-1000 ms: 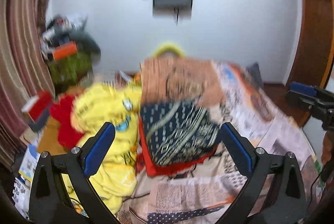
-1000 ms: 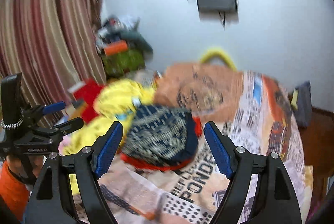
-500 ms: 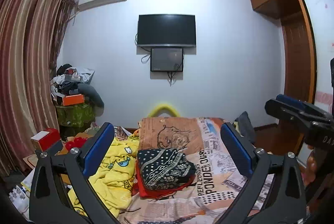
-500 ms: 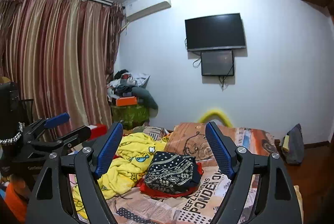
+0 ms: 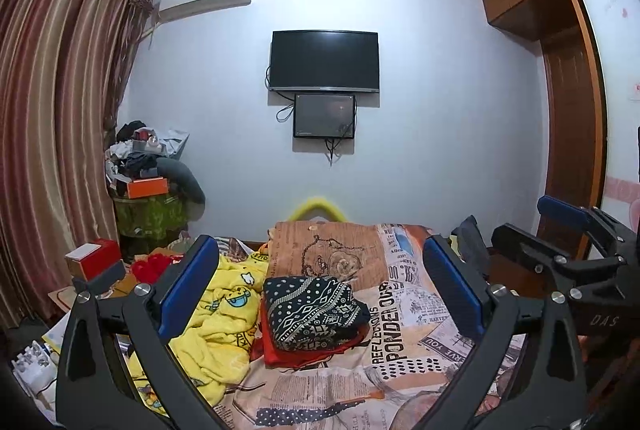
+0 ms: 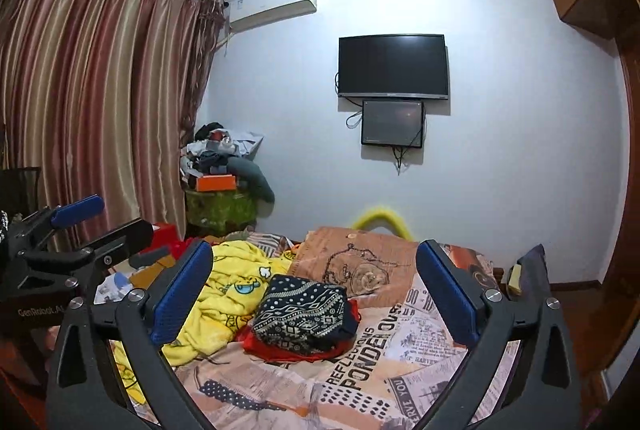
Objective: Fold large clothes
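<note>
A folded dark patterned garment (image 5: pixel 312 310) lies on a folded red garment (image 5: pixel 298 352) on the bed; both also show in the right wrist view, dark (image 6: pixel 302 314) on red (image 6: pixel 296 350). A crumpled yellow cartoon blanket (image 5: pixel 218 330) lies to their left, also in the right wrist view (image 6: pixel 224 298). My left gripper (image 5: pixel 320 294) is open and empty, held well back above the bed. My right gripper (image 6: pixel 314 298) is open and empty too. Each gripper shows at the edge of the other's view, right (image 5: pixel 576 230) and left (image 6: pixel 92 226).
The bed has a newspaper-print sheet (image 5: pixel 400 362) and a brown bear-print cloth (image 5: pixel 332 250) at the far end. A cluttered pile with an orange box (image 5: pixel 146 185) stands by the striped curtain (image 5: pixel 52 109). A TV (image 5: pixel 324 59) hangs on the wall. A wooden wardrobe (image 5: pixel 568 109) is on the right.
Both grippers have pulled back and tilted up from close over the folded garments, so the whole room now shows. Both stay open and empty.
</note>
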Tool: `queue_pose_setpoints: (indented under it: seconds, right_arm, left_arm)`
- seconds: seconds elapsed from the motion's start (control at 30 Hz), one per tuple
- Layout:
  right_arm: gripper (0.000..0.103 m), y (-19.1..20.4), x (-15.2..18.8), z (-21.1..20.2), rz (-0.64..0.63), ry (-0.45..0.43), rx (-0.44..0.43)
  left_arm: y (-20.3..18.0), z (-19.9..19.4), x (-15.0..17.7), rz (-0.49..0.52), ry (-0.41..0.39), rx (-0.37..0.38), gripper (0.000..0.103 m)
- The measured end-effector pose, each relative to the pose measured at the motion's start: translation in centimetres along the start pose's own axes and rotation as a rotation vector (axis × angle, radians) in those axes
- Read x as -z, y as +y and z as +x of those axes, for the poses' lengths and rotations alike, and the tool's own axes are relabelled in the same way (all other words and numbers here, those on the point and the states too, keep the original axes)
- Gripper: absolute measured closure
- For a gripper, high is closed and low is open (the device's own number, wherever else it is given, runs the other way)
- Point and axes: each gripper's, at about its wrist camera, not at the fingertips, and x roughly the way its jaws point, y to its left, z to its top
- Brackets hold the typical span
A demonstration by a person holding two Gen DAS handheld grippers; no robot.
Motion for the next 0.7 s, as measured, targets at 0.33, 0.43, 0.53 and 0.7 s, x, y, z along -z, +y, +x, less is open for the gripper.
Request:
queue_pose_setpoints:
  seconds: [0.33,0.43,0.53,0.7]
  right_arm:
    - [0.002,-0.5,0.5,-0.2,0.029,0.026,-0.001]
    - [0.002,-0.7,0.6,-0.2,0.036,0.030,-0.001]
    - [0.002,-0.9,0.7,-0.2,0.045,0.039,-0.002]
    - [0.002,-1.3,0.8,0.0,0.062,0.057,-0.007]
  left_arm:
    - [0.4,0.4,0.7,-0.016,0.026,-0.018,0.000]
    - [0.3,0.7,0.8,-0.019,0.036,-0.023,0.000]
    - [0.2,1.0,1.0,-0.017,0.046,-0.025,0.000]
    - [-0.1,1.4,1.3,-0.016,0.059,-0.024,0.000]
